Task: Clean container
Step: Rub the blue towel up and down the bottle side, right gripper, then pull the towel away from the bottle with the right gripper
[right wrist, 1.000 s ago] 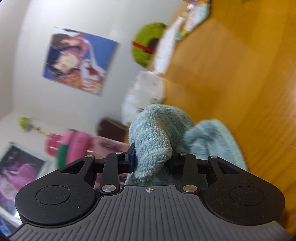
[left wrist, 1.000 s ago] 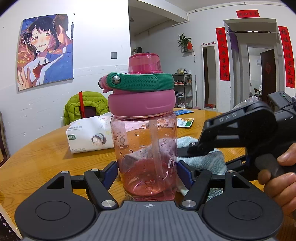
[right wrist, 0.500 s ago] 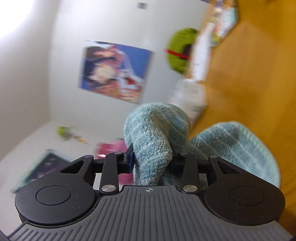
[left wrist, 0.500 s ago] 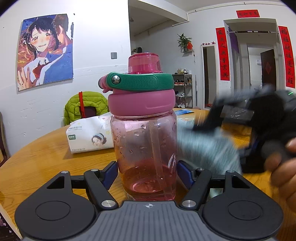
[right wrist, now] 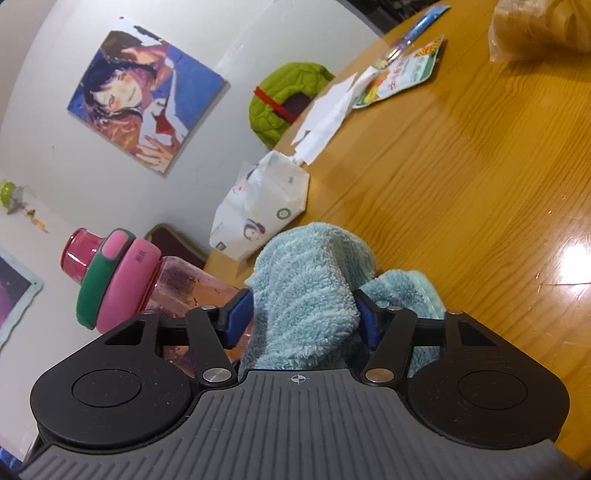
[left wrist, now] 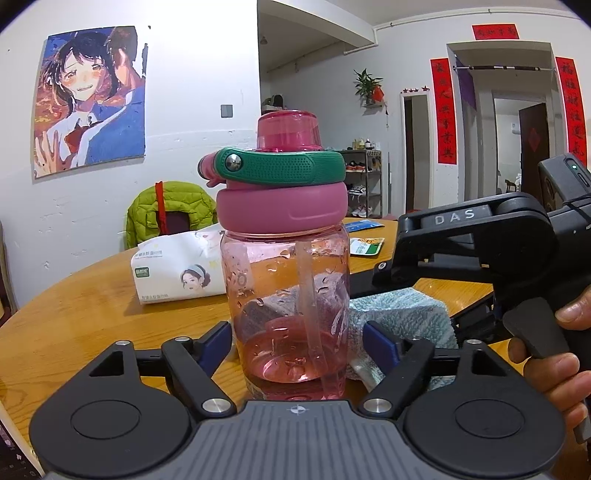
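Observation:
A clear pink bottle (left wrist: 288,295) with a pink lid and green handle stands upright on the wooden table (left wrist: 92,302), a little water in its bottom. My left gripper (left wrist: 297,339) straddles its base. Its jaws are opening, and a gap shows between each blue pad and the bottle wall. A light blue towel (left wrist: 402,314) lies bunched just right of the bottle. My right gripper (right wrist: 303,317) has the towel (right wrist: 306,280) between its pads. Its jaws are opening and the fluffy cloth sits loosely there. The bottle (right wrist: 177,284) is at that gripper's left.
A tissue pack (left wrist: 177,273) lies behind the bottle on the left. Snack packets (left wrist: 365,245) sit further back on the table. A green jacket (left wrist: 166,210) hangs on a chair by the wall. A hand (left wrist: 554,362) holds the right tool. A plastic bag (right wrist: 539,26) is at the far edge.
Both pairs of jaws have spread wider. The left pads have come off the bottle. The right gripper swung and rolled with the towel, then settled beside the bottle again.

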A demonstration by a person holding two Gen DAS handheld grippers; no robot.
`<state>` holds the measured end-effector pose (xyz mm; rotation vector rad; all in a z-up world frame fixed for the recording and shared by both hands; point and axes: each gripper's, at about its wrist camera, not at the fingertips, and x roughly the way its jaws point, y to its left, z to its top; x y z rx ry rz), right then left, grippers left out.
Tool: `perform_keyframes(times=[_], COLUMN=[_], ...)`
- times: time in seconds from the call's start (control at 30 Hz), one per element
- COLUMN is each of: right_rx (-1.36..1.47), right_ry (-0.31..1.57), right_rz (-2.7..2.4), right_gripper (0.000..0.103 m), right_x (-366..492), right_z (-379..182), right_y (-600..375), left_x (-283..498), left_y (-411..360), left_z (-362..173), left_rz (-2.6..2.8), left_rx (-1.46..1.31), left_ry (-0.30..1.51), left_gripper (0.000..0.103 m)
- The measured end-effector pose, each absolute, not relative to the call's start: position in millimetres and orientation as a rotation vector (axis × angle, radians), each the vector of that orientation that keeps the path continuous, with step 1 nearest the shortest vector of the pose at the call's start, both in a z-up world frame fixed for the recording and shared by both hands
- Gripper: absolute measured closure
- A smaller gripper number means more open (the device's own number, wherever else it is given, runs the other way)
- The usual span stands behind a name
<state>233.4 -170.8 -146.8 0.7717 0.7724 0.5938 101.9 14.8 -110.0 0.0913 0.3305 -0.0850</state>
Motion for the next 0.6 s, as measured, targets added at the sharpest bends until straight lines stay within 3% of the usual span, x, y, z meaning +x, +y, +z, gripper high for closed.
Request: perform_keyframes(times=[0.6], right_rx=[0.663], right_ry=[0.623], right_rz=[0.467], right_gripper=[0.011], right_x=[219], right_z=[-130], right_y=[-174], left_x=[93], left_y=[26], left_z=[-102], left_rz=[-0.080], left_rx=[0.022], left_ry=[0.293], left_gripper=[0.008])
